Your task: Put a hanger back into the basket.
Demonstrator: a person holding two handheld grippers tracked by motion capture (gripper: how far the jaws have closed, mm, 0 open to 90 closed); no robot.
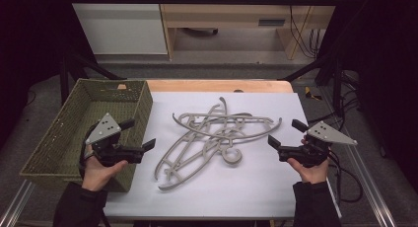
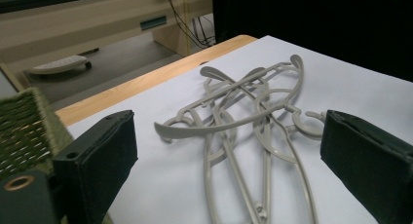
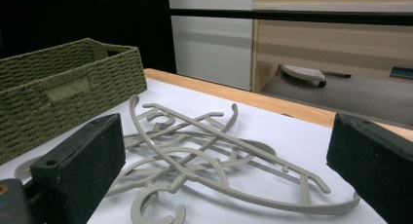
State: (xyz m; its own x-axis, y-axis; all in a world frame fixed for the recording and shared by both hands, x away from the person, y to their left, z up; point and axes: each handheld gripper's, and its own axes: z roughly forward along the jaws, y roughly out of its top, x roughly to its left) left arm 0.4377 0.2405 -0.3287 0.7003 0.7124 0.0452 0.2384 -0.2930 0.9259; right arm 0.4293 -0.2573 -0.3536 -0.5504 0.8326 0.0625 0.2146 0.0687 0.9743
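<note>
Hanger pile [image 1: 212,140] lies mid-bench between both grippers; left gripper [image 1: 139,138] and right gripper [image 1: 284,133] fingers released, each roughly equally near

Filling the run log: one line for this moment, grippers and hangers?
left gripper: open, empty | right gripper: open, empty | grey plastic hangers: tangled pile on white sheet, untouched | green woven basket: left of pile

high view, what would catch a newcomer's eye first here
A tangled pile of grey plastic hangers sprawls across the middle of the white table. A woven green basket sits at its left edge. The left gripper and right gripper, both open, flank the pile without touching it.
</note>
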